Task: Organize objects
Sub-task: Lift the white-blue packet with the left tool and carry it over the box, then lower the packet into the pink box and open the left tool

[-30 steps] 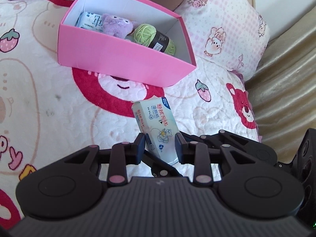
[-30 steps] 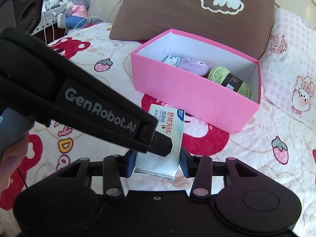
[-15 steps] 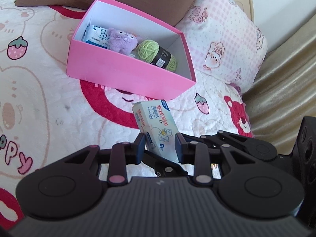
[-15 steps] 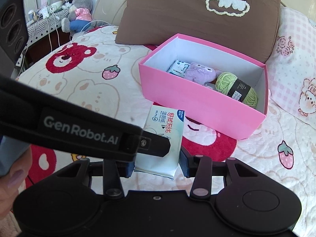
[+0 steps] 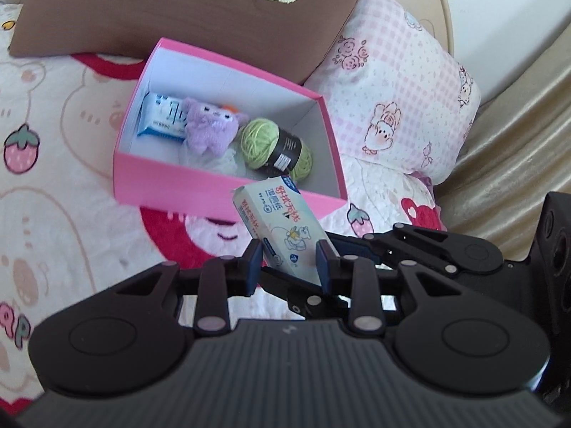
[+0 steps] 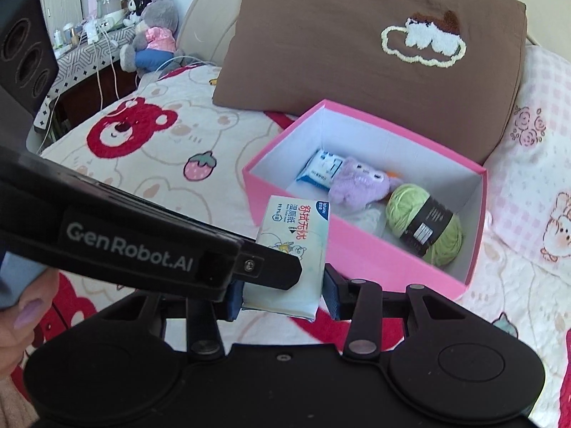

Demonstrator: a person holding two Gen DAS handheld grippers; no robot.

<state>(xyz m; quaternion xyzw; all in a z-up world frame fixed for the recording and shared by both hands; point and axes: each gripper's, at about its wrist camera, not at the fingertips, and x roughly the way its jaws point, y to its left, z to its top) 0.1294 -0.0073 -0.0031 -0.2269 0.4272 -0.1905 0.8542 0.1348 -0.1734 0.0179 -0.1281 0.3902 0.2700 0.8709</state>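
Observation:
A pale blue-and-white wet-wipe pack [image 5: 282, 221] hangs in the air just in front of the open pink box [image 5: 171, 182]. Both grippers hold it. My left gripper [image 5: 289, 264] is shut on the pack's lower end. My right gripper [image 6: 283, 294] is shut on the same pack [image 6: 296, 235] across its width. In the right wrist view the left gripper's arm crosses from the left and hides part of the pack. Inside the pink box [image 6: 357, 246] lie a blue-white packet [image 5: 162, 119], a purple plush [image 5: 210, 132] and a green yarn ball [image 5: 274, 149].
The box sits on a bear-and-strawberry bedspread [image 5: 64, 192]. A brown pillow [image 5: 178, 10] lies behind it, a pink checked pillow [image 5: 403, 107] to its right. Plush toys [image 6: 150, 35] and cables sit on a side table at the far left. A person's fingers [image 6: 21, 317] show at the left edge.
Both grippers have risen and moved toward the pink box with the wipe pack between them. The pack's top now overlaps the box's near wall, and more of the box's inside shows.

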